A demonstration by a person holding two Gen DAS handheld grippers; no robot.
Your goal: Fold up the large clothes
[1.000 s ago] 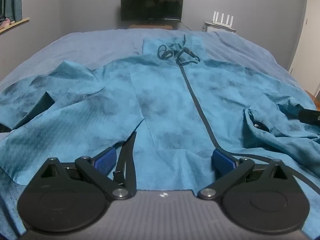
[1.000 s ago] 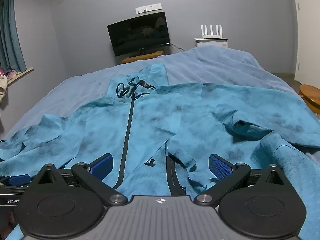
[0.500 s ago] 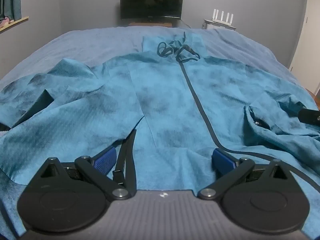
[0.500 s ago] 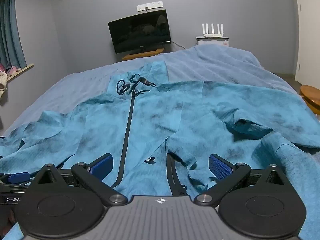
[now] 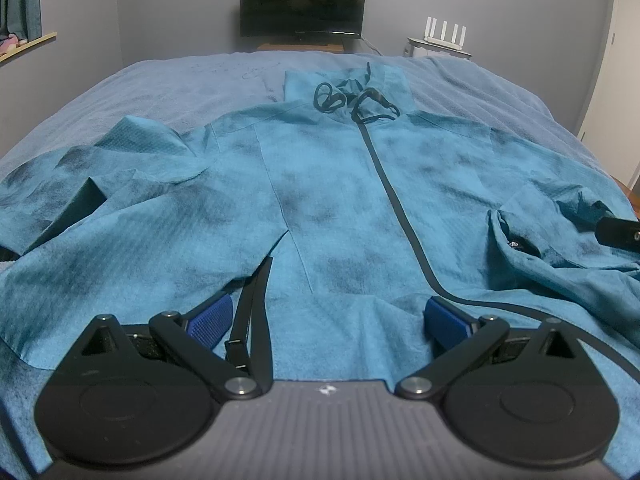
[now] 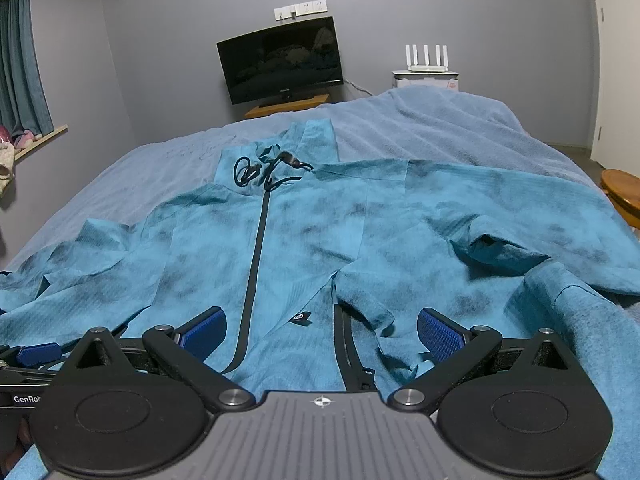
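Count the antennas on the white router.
4, upright in a row on the white router atop a white cabinet, right of the black monitor against the far wall.

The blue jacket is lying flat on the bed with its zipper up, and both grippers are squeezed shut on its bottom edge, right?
Not quite. The blue jacket does lie spread on the bed, zipper facing up, but neither gripper is shut. The left wrist view shows the left gripper open at the bottom edge, and the right wrist view shows the right gripper open too.
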